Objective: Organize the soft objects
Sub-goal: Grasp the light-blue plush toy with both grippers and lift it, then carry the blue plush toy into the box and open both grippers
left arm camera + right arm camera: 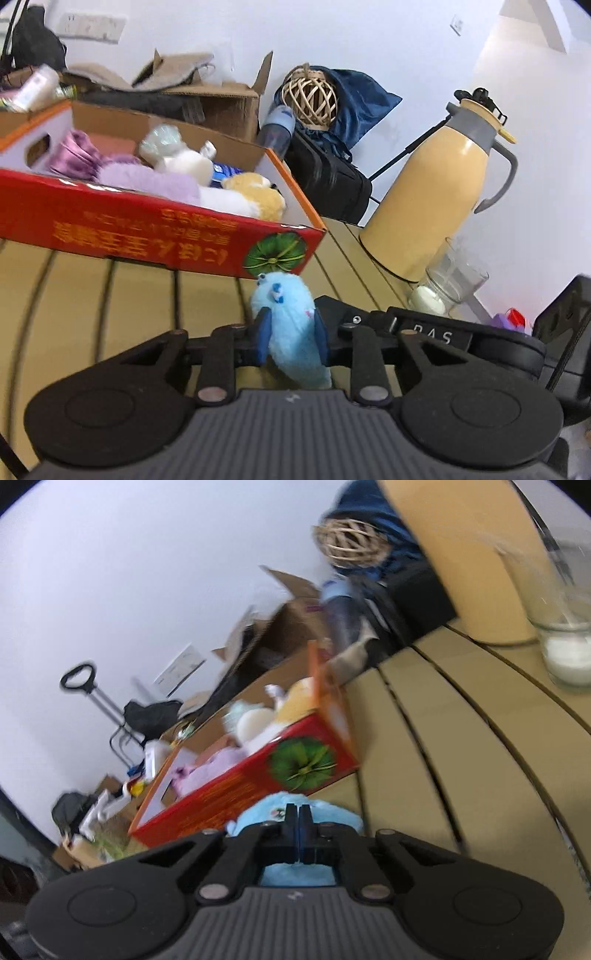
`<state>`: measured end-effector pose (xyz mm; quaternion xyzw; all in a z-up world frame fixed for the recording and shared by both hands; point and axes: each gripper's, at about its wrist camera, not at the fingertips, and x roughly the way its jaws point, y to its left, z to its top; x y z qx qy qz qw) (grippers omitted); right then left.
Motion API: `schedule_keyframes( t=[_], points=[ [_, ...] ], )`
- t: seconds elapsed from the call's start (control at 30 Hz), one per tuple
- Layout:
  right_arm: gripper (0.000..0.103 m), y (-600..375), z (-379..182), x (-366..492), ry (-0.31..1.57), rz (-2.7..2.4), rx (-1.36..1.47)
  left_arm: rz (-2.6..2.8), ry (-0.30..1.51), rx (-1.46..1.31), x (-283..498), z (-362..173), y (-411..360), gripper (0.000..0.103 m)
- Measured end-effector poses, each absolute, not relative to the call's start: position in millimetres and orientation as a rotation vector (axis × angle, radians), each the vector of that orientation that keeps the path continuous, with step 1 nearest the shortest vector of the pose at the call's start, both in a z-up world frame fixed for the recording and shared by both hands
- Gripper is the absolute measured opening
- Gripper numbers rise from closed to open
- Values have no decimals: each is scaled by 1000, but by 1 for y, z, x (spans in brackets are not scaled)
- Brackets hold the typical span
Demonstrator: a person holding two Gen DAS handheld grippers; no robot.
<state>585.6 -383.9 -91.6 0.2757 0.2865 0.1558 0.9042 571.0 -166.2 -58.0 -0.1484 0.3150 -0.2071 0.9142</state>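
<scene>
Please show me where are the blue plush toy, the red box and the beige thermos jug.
blue plush toy [290, 325]: left wrist view, middle of its body.
red box [147, 232]: left wrist view, front wall.
beige thermos jug [428, 199]: left wrist view, its belly.

Right wrist view motion-blurred: wicker ball [349, 542], dark bags behind desk smeared. Yellow jug [465, 550] cut off by top edge; glass [561, 627] cut by right edge. Blue plush [258, 814] mostly hidden behind right tongs [298, 821]. Left wrist view: plush lower end hidden behind left tongs body. Red box [147, 229] lettering unreadable, left end cropped. Purple-and-red item [511, 319] at right too small to identify.
</scene>
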Motion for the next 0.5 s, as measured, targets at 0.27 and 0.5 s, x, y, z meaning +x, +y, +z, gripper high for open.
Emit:
schedule_keyframes(
  t=[0.27,0.5],
  points=[
    [9,-395,-79,567,567,388,540,-371,727,-336,535,-73,-97,2],
    [49,-371,-92,582,607,373,507,-418,683,-369,533,-70,-75,31]
  ],
)
